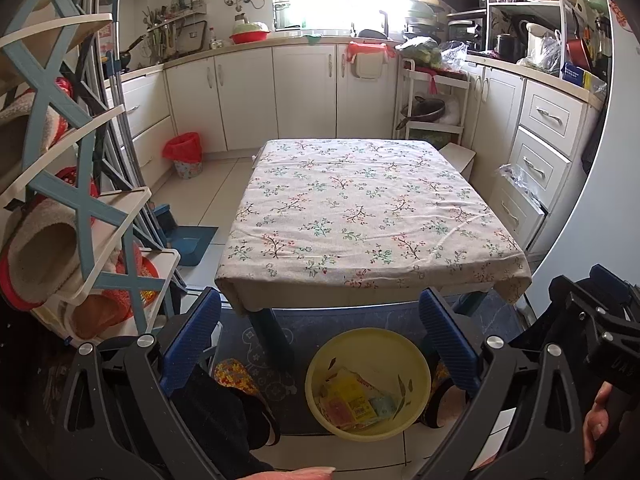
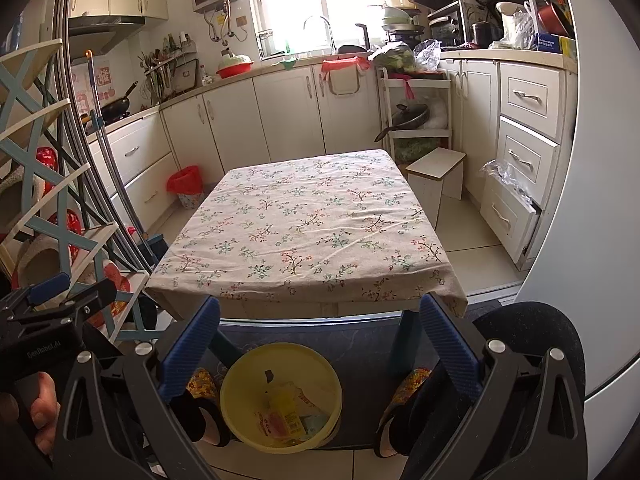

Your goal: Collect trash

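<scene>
Kitchen seen along both grippers. We hold the left gripper (image 1: 320,336) with its jaws wide apart and nothing between them; the right gripper (image 2: 320,340) likewise stands with jaws spread and empty. Below and between the left jaws, nearer the right-hand finger, sits a yellow bucket (image 1: 416,364) on the floor, and inside it we see the trash (image 1: 354,402): yellow, orange and pale green wrappers lying flat on the bottom. In the right wrist view the same bucket (image 2: 240,376) lies below the jaws, nearer the left-hand finger, with the wrappers (image 2: 282,418) in its lower part. Beyond the fingertips of both grippers stands a table (image 1: 360,216) covered by a floral cloth, its near edge just above the jaw tips and its top bare. The bucket rests in front of the table on a dark mat (image 1: 260,336), between two feet in patterned slippers (image 2: 204,384). Far past the left jaw, against the white cabinets (image 1: 248,96), we note a small bin with a red liner (image 1: 184,152). A shoe rack (image 1: 72,184) fills the left margin. Part of the right gripper enters the left wrist view at lower right, a hand (image 1: 598,420) beneath it
</scene>
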Available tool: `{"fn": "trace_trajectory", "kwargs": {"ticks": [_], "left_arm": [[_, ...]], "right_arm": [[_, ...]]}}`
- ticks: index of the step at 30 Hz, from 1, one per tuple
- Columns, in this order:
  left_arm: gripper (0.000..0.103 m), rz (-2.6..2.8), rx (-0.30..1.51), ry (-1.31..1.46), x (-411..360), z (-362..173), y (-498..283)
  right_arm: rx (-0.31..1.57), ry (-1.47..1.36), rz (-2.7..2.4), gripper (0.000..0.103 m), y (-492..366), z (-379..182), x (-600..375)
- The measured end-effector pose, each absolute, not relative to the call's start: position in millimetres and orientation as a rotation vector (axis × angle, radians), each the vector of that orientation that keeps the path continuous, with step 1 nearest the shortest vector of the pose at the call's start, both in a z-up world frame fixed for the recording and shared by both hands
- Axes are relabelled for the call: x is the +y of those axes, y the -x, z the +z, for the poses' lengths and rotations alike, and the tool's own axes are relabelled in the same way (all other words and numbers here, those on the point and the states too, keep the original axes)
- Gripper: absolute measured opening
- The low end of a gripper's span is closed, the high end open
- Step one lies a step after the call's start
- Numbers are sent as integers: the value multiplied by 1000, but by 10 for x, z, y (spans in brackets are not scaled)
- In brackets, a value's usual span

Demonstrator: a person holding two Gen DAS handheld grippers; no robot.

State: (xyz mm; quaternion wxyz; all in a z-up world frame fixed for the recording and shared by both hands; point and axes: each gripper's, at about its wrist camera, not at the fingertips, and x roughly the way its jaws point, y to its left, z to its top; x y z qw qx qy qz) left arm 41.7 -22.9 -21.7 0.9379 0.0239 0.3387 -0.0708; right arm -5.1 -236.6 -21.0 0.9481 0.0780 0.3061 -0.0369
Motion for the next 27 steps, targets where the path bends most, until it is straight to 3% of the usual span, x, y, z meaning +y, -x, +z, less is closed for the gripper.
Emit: {"fn": "trace_trajectory", "kwargs": {"ticks": [17, 27], "left_arm": [[95, -230, 731, 8, -295, -335, -966], [95, -220, 703, -135, -506, -345, -1921]], "right_arm": [[645, -154, -63, 96, -480, -289, -2408], [762, -80, -78, 96, -2072, -478, -2686]]}}
